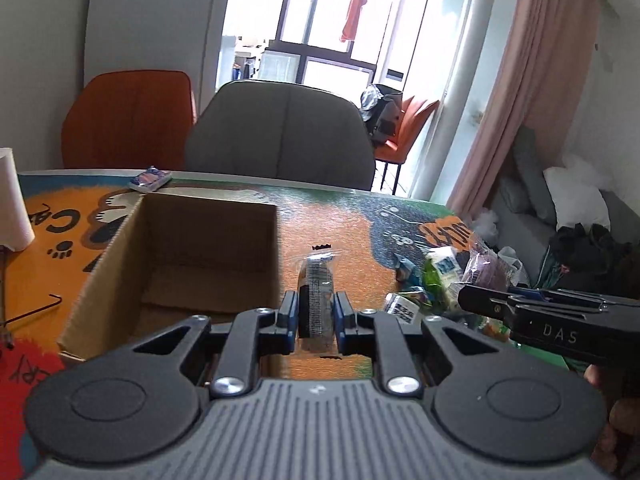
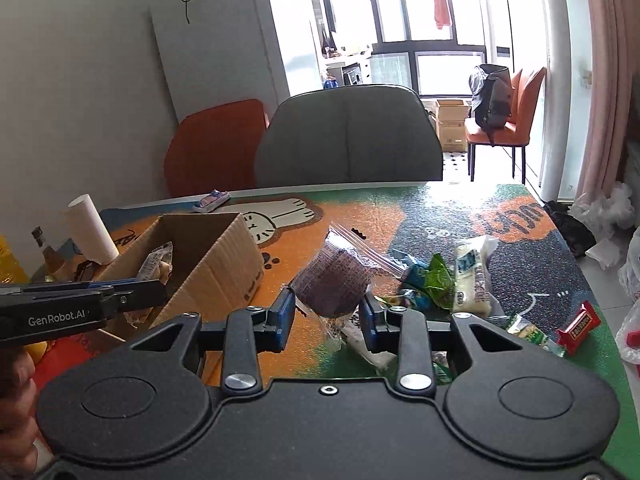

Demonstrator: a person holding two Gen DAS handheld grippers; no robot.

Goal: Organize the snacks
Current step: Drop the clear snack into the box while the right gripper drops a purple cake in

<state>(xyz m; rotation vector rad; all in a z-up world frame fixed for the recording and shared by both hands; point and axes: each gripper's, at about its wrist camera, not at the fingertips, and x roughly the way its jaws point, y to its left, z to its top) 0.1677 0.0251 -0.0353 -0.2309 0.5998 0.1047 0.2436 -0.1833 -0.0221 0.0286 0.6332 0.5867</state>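
Note:
My left gripper [image 1: 316,314] is shut on a clear-wrapped dark snack pack [image 1: 316,288], held just right of the open cardboard box [image 1: 192,248]. In the right wrist view the left gripper [image 2: 156,286] holds that pack [image 2: 158,264] at the box [image 2: 216,256]. My right gripper [image 2: 328,312] is shut on a purple snack in a clear bag [image 2: 336,276], lifted above the table. It also shows in the left wrist view [image 1: 486,266], with the right gripper [image 1: 464,300] beside the snack pile [image 1: 424,284].
Loose snacks lie on the colourful table mat [image 2: 400,216]: a white pack [image 2: 472,276], green wrappers [image 2: 432,280], a red bar [image 2: 580,324]. A paper roll [image 2: 90,228], a bottle [image 2: 44,252] and a small blue pack [image 2: 212,200] stand behind the box. Chairs [image 2: 348,140] line the far edge.

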